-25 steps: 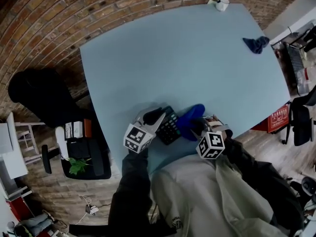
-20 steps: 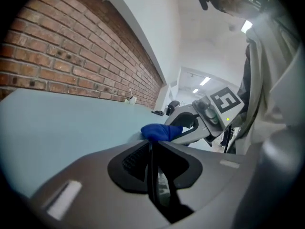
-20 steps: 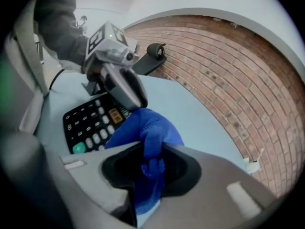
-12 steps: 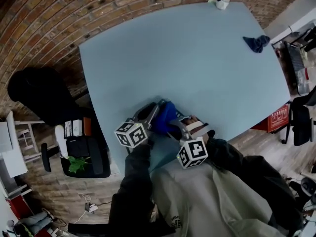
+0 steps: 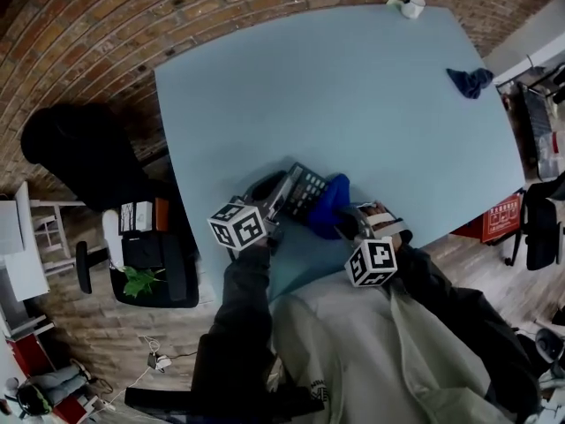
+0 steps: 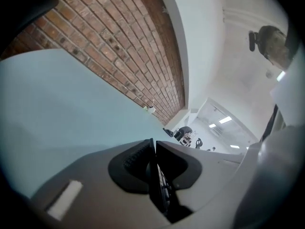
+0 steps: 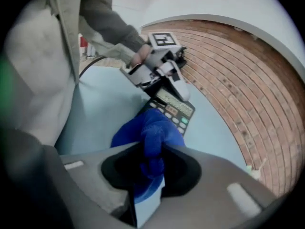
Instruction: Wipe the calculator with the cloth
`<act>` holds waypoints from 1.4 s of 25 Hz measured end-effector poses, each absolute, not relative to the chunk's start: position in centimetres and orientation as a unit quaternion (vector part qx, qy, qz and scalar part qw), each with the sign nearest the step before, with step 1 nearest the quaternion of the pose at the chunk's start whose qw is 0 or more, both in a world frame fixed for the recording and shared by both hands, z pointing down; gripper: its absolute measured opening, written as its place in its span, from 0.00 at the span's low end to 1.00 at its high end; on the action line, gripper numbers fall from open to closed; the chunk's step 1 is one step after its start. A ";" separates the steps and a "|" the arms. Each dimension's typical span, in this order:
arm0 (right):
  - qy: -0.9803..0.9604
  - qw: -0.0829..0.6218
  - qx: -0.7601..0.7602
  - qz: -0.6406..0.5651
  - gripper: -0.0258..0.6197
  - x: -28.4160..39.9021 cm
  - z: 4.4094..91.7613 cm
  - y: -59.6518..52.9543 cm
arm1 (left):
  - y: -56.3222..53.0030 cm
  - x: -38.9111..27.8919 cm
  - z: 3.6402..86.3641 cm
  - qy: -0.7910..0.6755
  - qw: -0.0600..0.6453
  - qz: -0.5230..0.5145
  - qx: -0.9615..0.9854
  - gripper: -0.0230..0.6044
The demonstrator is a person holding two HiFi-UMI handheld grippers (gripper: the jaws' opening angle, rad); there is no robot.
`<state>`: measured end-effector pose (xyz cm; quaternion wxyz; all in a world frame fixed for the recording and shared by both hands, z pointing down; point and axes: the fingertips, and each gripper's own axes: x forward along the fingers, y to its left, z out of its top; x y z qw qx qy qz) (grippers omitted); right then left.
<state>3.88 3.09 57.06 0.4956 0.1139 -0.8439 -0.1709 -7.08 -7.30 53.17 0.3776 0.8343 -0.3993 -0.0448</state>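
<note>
The black calculator [image 5: 305, 190] is held tilted above the near part of the light blue table [image 5: 353, 95]. My left gripper [image 5: 281, 200] is shut on its left edge, and its jaws have just been closing with the calculator between them. In the left gripper view the calculator [image 6: 157, 185] shows edge-on between the pads of the left gripper [image 6: 153, 149]. A bright blue cloth [image 5: 328, 203] lies against the calculator's right side, with my right gripper [image 5: 347, 223] shut on it. The right gripper view has the cloth [image 7: 151, 133] bunched in the right gripper [image 7: 148, 171] over the calculator's [image 7: 175, 109] lower keys.
A white cup [image 5: 410, 5] stands at the table's far right corner, with a dark blue rag [image 5: 469, 81] near the right edge. Left of the table are a black chair [image 5: 75, 153] and a small plant [image 5: 141, 281]. The table's front edge runs just below the grippers.
The cloth swept left over the calculator, then drew back right, baring the keys again. The left gripper rolled with the calculator and shifted slightly.
</note>
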 end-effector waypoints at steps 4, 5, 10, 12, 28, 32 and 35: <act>-0.865 0.440 0.207 -0.126 0.19 5.5 54.9 0.3 | -7.3 -7.1 52.1 -0.396 0.327 -0.027 0.858 0.24; -0.864 0.434 0.228 -0.116 0.19 6.2 54.6 -0.2 | -7.3 -7.4 51.9 -0.396 0.324 -0.030 0.858 0.34; -0.886 0.378 0.269 0.029 0.28 8.3 54.5 -1.1 | -6.6 -10.3 49.3 -0.422 0.280 -0.064 0.860 0.41; -0.893 0.347 0.280 0.063 0.35 8.3 53.8 -1.5 | -6.3 -11.7 48.1 -0.439 0.262 -0.070 0.857 0.50; -0.941 0.102 0.314 0.075 0.04 6.3 41.1 0.8 | 5.8 -13.5 41.5 -0.523 0.220 -0.136 0.812 0.04; -0.946 0.113 0.288 0.096 0.04 4.8 42.4 2.3 | 6.2 -12.4 41.1 -0.513 0.222 -0.150 0.816 0.04; -0.950 0.117 0.273 0.093 0.04 4.0 42.3 2.9 | 6.4 -11.0 41.0 -0.500 0.230 -0.156 0.820 0.04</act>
